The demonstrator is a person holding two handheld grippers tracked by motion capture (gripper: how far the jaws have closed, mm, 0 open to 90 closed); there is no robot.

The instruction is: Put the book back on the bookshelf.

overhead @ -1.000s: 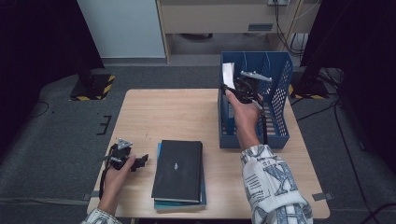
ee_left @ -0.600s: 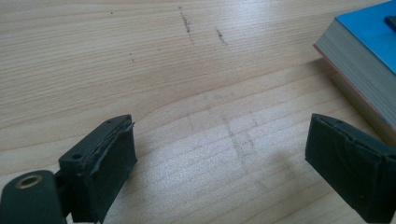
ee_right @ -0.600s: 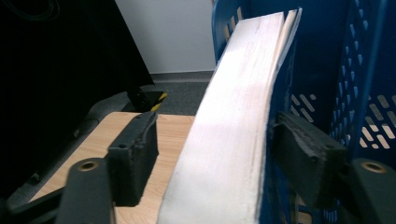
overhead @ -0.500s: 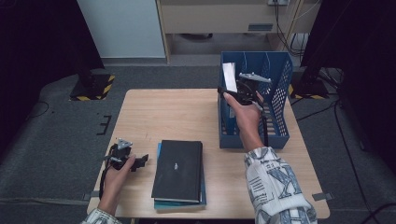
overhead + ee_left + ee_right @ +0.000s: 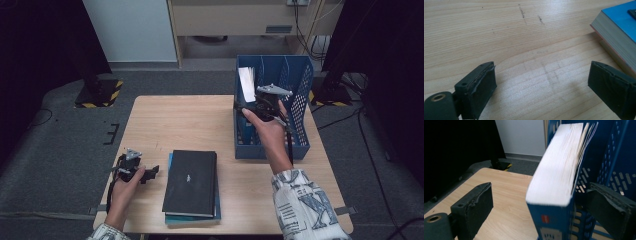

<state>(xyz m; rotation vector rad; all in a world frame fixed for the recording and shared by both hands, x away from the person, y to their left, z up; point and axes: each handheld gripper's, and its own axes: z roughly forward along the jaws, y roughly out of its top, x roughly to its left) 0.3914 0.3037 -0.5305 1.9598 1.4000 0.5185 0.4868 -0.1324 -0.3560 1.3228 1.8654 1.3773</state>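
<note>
The right gripper [image 5: 250, 107] has just been spreading its fingers around the blue book [image 5: 556, 182] standing in the file rack [image 5: 300, 100] — pads off it — while the left gripper [image 5: 544, 82] rests wide open over the bench [image 5: 190, 125].

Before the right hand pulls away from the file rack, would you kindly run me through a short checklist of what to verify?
1. Right gripper has let go: ok; its jaws have just been opening, the left finger stands clear of the book, which is between them.
2. Right finger clear too: cannot tell.
3. Book upright in the blue rack: ok, only slightly tilted.
4. Book steady without support: cannot tell.
5. Left gripper open, nothing between its fingers: ok.
6. Stacked books lie flat on the table: ok.
</note>
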